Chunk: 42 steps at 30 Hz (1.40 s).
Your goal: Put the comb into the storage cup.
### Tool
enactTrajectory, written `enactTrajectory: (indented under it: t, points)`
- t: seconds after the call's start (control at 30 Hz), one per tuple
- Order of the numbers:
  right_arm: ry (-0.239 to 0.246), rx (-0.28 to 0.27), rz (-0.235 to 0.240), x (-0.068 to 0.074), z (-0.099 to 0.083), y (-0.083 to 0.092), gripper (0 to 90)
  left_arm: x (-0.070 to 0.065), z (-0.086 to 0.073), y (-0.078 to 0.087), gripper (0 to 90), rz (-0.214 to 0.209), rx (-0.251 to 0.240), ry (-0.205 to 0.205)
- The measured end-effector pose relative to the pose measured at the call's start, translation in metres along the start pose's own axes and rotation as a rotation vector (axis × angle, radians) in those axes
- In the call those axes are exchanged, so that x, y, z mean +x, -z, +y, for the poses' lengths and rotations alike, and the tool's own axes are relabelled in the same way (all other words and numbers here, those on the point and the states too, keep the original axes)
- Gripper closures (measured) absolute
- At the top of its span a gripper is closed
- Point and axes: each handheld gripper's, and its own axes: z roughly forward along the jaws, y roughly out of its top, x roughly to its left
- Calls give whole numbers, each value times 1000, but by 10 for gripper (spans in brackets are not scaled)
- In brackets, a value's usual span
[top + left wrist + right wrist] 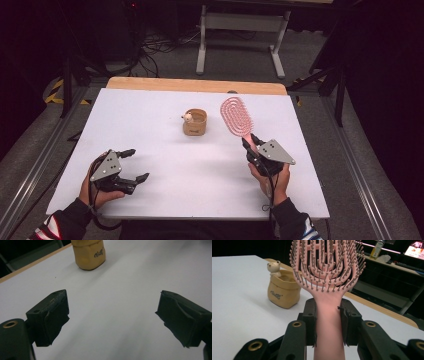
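Note:
A pink hairbrush (pixel 236 116) (pixel 327 267) is held by its handle, head pointing away over the white table (pixel 165 165). My right gripper (pixel 251 144) (pixel 327 322) is shut on that handle, bristles facing its camera. A tan pouch-shaped cup (pixel 195 122) (pixel 283 293) (pixel 88 252) with a small bear figure (pixel 273 267) on its rim stands at the table's middle, left of the brush. At the near left my left gripper (pixel 135 164) (pixel 113 317) rests low over the table, jaws wide open, nothing between them.
A wooden strip (pixel 195 85) runs along the table's far edge. Beyond it stand a white frame's legs (pixel 240 35) and loose cables (pixel 160 47) on the floor. Metal rails (pixel 357 175) flank both sides of the table.

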Motion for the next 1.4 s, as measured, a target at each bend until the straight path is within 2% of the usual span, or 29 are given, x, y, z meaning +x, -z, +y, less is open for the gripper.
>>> enactTrajectory:
  t: [0.33, 0.57, 0.8, 0.9, 1.13, 1.23, 1.4]
  points:
    - [33, -13, 42, 24, 1, -9, 696, 1, 9, -7, 123, -3, -40, 19]
    - [58, -16, 73, 39, 2, -14, 696, -3, 26, -21, 125, -42, -77, 36]
    - [86, -27, 101, 55, 3, -17, 696, -11, 48, -36, 134, -87, -105, 10]
    - [92, -32, 115, 61, 3, -18, 696, -15, 58, -42, 134, -118, -127, 14]
    - [121, -46, 143, 74, 3, -14, 696, -24, 76, -58, 143, -195, -179, 54]
    - [131, -51, 154, 78, 4, -12, 696, -27, 81, -64, 145, -215, -189, 71]
    - [159, -67, 164, 83, 4, -8, 696, -29, 88, -74, 161, -252, -215, 126]
